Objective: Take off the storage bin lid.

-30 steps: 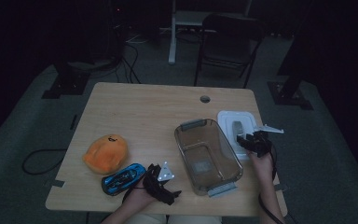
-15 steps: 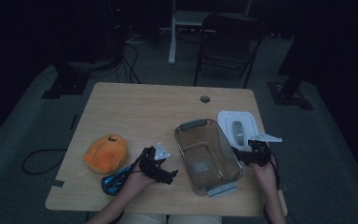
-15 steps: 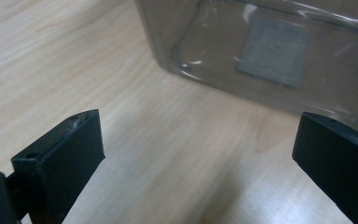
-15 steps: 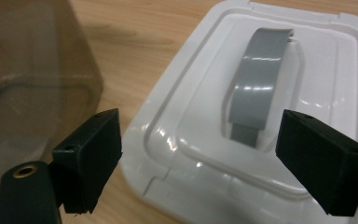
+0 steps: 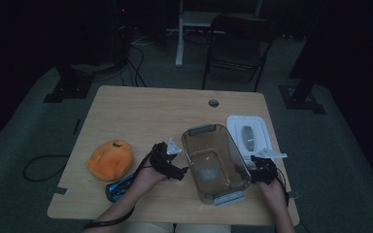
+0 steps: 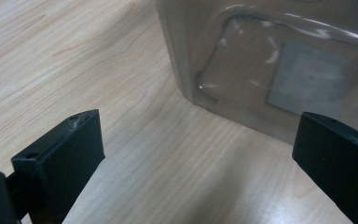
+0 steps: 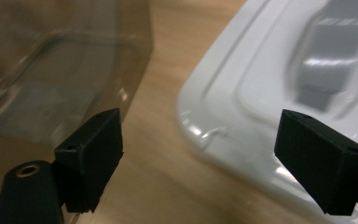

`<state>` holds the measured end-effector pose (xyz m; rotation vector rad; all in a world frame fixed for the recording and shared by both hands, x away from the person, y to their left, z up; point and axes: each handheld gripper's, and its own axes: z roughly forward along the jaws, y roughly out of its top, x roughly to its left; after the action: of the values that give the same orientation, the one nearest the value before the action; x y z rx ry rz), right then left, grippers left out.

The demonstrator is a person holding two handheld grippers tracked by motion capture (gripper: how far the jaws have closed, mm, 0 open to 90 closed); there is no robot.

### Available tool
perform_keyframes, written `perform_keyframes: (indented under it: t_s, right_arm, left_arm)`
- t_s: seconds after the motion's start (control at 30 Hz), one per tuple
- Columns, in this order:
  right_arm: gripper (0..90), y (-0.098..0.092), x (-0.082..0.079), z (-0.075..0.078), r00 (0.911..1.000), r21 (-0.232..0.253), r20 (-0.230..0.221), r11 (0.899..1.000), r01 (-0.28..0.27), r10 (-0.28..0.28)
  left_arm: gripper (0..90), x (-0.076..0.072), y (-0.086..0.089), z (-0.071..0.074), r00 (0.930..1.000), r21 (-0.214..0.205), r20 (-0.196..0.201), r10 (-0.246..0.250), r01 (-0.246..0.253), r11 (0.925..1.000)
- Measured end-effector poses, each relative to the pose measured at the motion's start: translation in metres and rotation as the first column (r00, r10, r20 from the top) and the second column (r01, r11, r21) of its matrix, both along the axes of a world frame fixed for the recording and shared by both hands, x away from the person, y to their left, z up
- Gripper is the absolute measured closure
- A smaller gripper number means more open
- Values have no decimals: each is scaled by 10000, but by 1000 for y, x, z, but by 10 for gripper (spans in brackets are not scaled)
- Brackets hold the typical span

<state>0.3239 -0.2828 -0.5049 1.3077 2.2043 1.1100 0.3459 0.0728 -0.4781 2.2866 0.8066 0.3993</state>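
Both grippers flank the clear bin [image 5: 216, 162] at the desk's [image 5: 141, 116] near edge: left gripper [image 5: 171, 165] agape beside its left wall, right gripper [image 5: 262, 170], jaws just opened and empty, between bin and white lid [image 5: 249, 136], likely readying a two-sided hold.

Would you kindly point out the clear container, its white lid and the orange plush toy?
clear container [image 5: 216, 162]: high view, bare floor.
white lid [image 5: 260, 127]: high view, flat rim.
orange plush toy [image 5: 109, 158]: high view, top.
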Motion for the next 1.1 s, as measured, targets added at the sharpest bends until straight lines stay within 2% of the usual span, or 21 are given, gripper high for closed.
perform_keyframes:
  t_s: [0.07,0.13,0.27,0.57,0.8,1.03,1.1]
  right_arm:
    - [155,5,-3,-5,9993,12,-273,9996,-266,266]
    - [156,7,-6,-7,9989,60,-307,9994,-352,353]
    - [159,14,-12,-9,9989,-211,-243,9989,-413,407]
    - [159,28,-28,-11,9967,-422,-50,9958,-808,807]
    - [159,39,-35,-13,9945,-469,67,9935,-1037,1041]
    - [159,48,-37,-16,9906,-275,-107,9902,-1369,1367]
    - [159,53,-39,-17,9881,-363,-125,9874,-1539,1535]
  left_arm:
    - [25,4,1,1,10000,2,4,1,-1,10000]
    - [25,6,2,1,10000,13,-46,3,-3,10000]
    - [25,9,4,2,10000,440,-30,-94,95,9990]
    - [25,21,11,3,9996,756,-131,-246,256,9968]
    - [25,31,16,3,9999,806,-162,-21,34,9967]
    - [25,43,19,5,9996,968,-140,258,-243,9950]
    - [25,47,21,4,9993,979,-184,340,-320,9947]
